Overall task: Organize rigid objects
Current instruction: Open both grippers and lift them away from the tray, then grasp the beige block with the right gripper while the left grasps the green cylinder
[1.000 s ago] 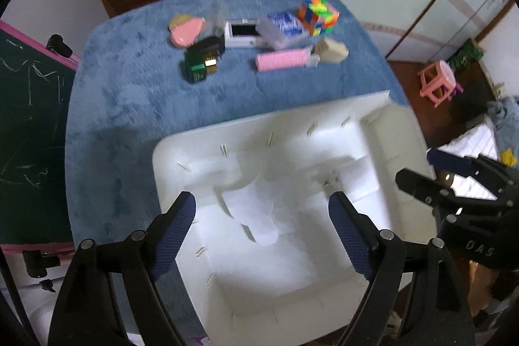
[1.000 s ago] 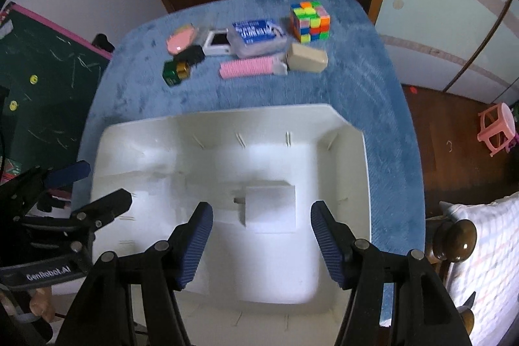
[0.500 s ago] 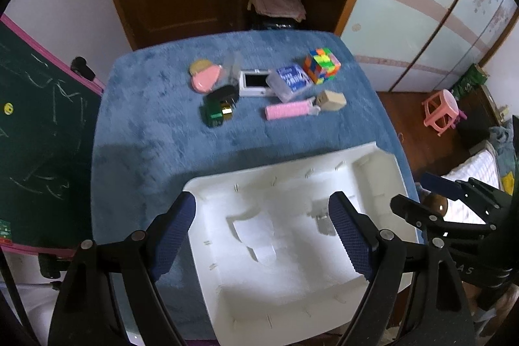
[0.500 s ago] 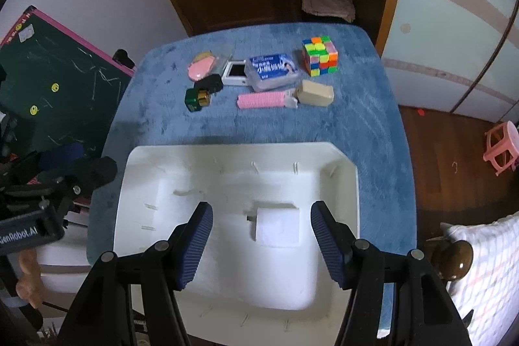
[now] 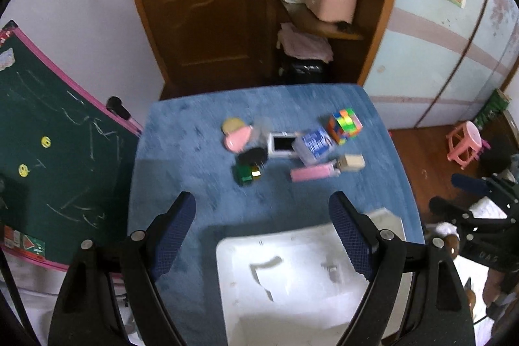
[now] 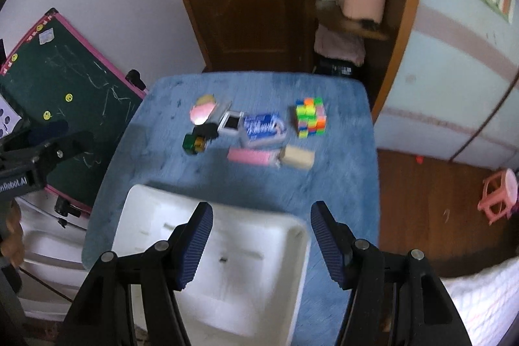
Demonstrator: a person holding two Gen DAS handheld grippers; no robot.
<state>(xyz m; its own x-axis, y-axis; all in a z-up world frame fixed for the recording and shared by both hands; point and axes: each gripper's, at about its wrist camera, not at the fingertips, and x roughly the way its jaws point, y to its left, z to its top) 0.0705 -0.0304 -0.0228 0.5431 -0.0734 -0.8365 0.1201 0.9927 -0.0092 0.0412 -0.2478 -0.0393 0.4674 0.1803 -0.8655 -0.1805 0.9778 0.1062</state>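
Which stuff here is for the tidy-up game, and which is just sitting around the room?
For the job:
colourful puzzle cube
pink bar
tan block
blue-labelled clear box
pink oval case
green and black item
small white frame
white tray

Just lying about:
chalkboard
pink stool
pink basket

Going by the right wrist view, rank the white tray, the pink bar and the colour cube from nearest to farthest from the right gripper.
1. White tray: right under the right gripper, on the near part of the blue cloth.
2. Pink bar: mid-table, beyond the tray's far edge.
3. Colour cube: farther back, to the right of the bar.
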